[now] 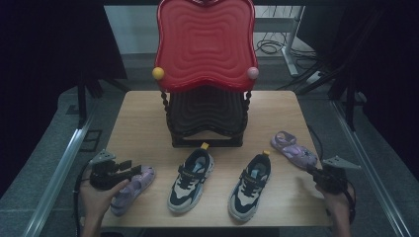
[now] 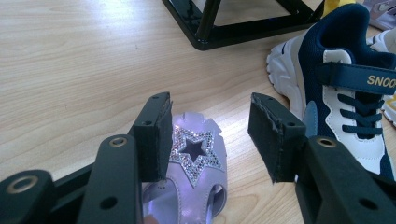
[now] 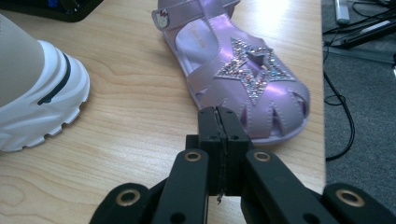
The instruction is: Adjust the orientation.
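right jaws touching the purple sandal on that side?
Cannot tell. In the right gripper view the right gripper, jaws shut on nothing, overlaps the toe edge of the purple sandal; neither contact nor gap shows plainly.

Gold capitals reading "SNOO", cut off at the picture's edge, ran along the navy strap [image 2: 357,77] of the sneaker [image 2: 345,88] in the left gripper view. A small round cartoon-face badge [image 3: 162,18], without legible lettering, sat on the purple sandal [image 3: 233,65] in the right gripper view. Nothing else was readable.

Two purple star sandals [image 1: 132,189] [image 1: 295,149], apart
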A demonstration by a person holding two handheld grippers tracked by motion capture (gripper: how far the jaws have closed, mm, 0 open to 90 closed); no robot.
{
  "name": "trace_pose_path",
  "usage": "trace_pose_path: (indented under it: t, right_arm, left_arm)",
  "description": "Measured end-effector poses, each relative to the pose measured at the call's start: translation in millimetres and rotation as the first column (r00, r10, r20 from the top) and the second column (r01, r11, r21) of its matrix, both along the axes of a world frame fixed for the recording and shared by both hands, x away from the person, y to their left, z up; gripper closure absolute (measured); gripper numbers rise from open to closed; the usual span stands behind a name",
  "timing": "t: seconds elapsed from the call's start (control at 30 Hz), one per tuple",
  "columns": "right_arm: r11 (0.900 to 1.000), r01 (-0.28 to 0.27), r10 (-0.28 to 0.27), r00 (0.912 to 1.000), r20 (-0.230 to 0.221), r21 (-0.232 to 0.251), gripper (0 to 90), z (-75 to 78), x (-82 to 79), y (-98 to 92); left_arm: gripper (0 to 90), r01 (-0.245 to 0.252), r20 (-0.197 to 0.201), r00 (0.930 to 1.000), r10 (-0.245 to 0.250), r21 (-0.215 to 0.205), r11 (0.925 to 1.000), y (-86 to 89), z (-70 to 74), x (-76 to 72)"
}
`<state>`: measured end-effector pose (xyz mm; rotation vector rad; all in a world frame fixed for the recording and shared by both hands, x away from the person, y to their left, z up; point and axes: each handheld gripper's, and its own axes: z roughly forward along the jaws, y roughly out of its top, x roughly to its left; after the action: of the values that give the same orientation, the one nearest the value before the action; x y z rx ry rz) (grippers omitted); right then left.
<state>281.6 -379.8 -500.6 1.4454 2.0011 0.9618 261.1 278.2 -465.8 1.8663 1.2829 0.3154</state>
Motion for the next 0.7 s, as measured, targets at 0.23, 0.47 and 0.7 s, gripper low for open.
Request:
trace_pose_path:
  t: [0.23, 0.47, 0.7]
  right_arm:
    - [1.000, -0.018, 0.017, 0.9995, -0.026, -0.019, 90.0, -6.1, 8.2, 7.8]
    - [0.999, -0.025, 0.024, 0.9977, -0.063, -0.023, 90.0, -12.4, 16.7, 10.7]
    - [0.998, 0.001, -0.006, 0.9963, -0.086, -0.058, 90.0, -16.2, 24.9, 14.0]
  left_arm:
    - [49.8, -0.003, -0.010, 0.9999, 0.003, 0.005, 1.0000, 0.5, -2.4, -1.3]
    - [49.8, -0.003, -0.019, 0.9998, 0.003, 0.009, 1.0000, 0.2, -4.4, -1.8]
    - [49.7, -0.004, -0.023, 0.9997, 0.005, 0.007, 1.0000, 1.1, -4.8, -2.2]
